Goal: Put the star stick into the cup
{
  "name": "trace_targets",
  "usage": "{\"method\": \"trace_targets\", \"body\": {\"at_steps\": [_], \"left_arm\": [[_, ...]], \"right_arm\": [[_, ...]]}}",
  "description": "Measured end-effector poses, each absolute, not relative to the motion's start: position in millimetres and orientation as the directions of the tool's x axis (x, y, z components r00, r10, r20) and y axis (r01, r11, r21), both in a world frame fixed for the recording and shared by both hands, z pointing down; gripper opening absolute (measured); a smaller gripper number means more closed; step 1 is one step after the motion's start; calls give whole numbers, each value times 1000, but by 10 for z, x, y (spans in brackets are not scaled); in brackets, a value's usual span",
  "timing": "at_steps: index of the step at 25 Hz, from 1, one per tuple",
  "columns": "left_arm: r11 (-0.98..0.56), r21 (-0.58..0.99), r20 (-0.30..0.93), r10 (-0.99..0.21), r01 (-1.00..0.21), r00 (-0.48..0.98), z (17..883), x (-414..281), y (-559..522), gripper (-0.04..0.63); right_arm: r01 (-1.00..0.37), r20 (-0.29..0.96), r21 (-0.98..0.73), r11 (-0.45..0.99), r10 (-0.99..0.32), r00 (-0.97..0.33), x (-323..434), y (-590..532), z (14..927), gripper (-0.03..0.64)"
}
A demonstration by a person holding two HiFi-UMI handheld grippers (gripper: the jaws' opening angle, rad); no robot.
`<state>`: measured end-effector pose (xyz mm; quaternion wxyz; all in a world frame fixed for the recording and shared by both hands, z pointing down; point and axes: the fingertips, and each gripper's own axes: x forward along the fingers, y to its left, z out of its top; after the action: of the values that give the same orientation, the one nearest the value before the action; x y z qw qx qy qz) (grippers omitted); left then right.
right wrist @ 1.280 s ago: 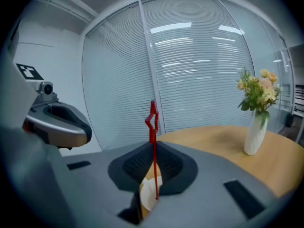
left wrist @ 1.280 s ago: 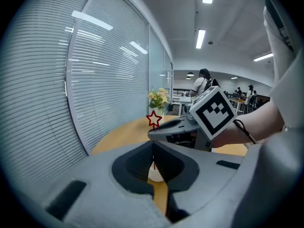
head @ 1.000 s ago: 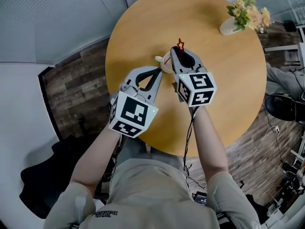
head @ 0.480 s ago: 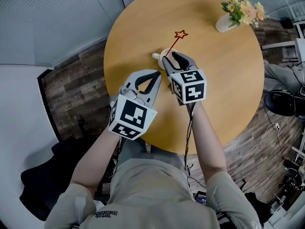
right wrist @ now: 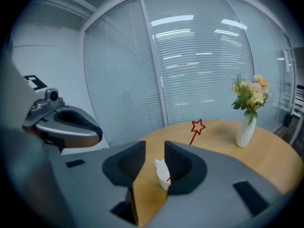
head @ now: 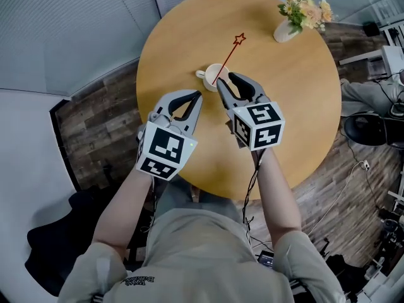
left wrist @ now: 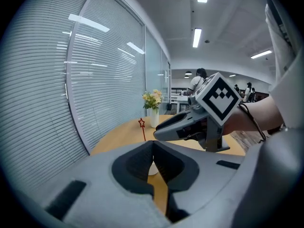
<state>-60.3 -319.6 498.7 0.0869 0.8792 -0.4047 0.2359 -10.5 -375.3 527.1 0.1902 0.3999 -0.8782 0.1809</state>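
Leaves the star stick leaning in the cup; draws the right gripper back, jaws spread, empty; keeps the left gripper pressed together alongside.

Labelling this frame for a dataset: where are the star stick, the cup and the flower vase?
star stick (head: pixel 228 59), head view, middle of its thin shaft.
cup (head: pixel 206 76), head view, its white rim.
flower vase (head: pixel 283 32), head view, its white body.
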Motion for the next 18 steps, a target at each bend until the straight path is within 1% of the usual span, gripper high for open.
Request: {"method": "trace_targets", "body": {"at_steps": [4,8,11,18], "left_arm": [[-648,-81,435,-707,-757,558,4627,-627,-3193,21],[-634,-123,371,-743,-763,558,4206,-639,-3140,21],[-627,-153,325,-762,-764,560,3890,-624,-3070,21],[-624,-233,227,-781,-746,583,3215,-560,-2859,21]], "right_arm": [[-766,395,-152,625,-672,-627,-17,-3643,4739,123],[-765,311,-119,633,-708,-634,92,-3488,4197,84],[-762,243,-97,641,-727,-642,177,-3336,3798,67],[-733,104,-55,678,-726,-680,216,-2945,3006,48]]}}
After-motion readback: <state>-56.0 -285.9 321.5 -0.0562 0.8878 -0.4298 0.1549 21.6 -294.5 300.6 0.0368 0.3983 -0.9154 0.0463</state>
